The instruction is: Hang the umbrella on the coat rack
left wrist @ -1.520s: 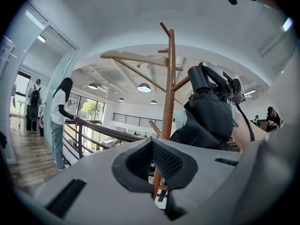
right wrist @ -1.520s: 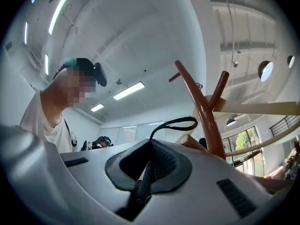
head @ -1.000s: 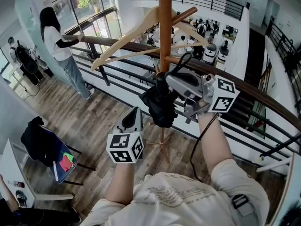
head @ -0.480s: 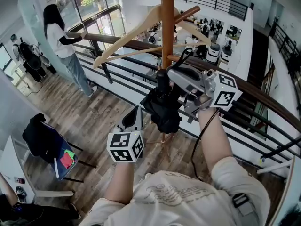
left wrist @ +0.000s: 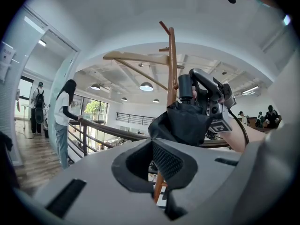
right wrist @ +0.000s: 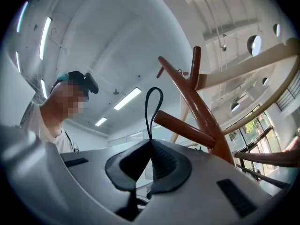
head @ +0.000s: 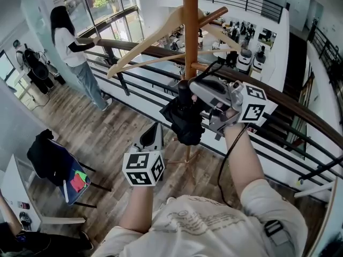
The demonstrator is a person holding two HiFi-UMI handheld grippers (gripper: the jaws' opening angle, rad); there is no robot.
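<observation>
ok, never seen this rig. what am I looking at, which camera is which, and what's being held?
No robot: a person holds a two-jaw gripper in each hand. The wide picture comes from a head camera looking down; the other two ride on the grippers, looking along the jaws. No table here, just a wooden coat rack with a hanger on it. The right gripper is shut on the loop of a folded black umbrella, not yet over a peg. The left gripper is shut, empty.
</observation>
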